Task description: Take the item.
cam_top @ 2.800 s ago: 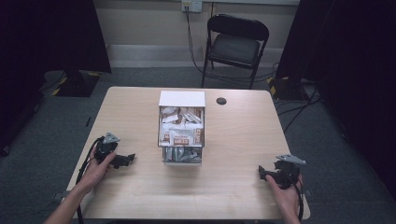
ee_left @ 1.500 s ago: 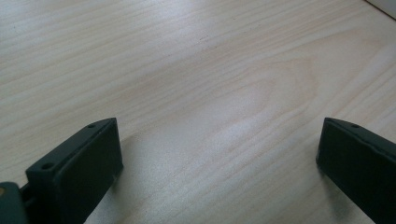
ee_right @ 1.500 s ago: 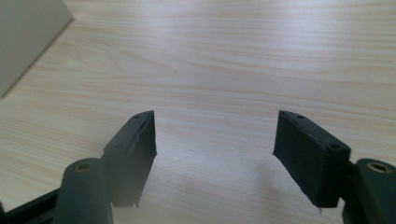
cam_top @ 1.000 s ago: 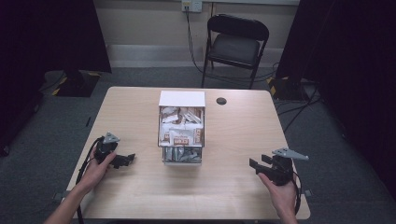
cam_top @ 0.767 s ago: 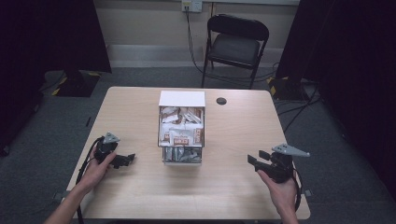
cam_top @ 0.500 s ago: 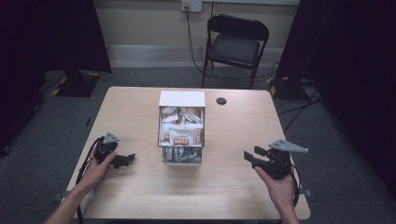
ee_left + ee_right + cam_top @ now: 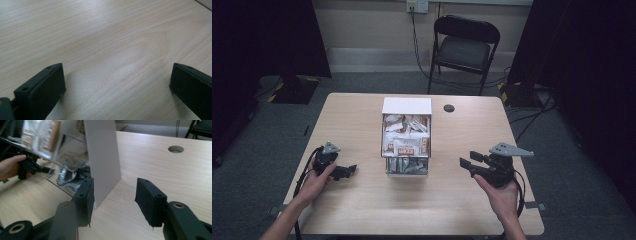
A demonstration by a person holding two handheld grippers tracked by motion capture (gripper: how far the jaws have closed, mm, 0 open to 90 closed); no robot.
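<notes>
Clear box (image 7: 406,142) of packets on grained table (image 7: 362,120)

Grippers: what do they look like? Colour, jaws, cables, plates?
Both are black. The right gripper carries a grey three-cornered plate on top, with thick rectangular jaw pads showing small screw holes. The left gripper has a smaller grey plate and a trailing black cable. Forearms are bare.

Clear plastic two-tier dispenser box with white top and white side panels (image 7: 406,136), standing upright mid-table, stuffed with white and brown packets on both tiers; sits ahead-left of the right gripper (image 7: 468,165), near its spread jaws, apart from them, white side panel facing it
</notes>
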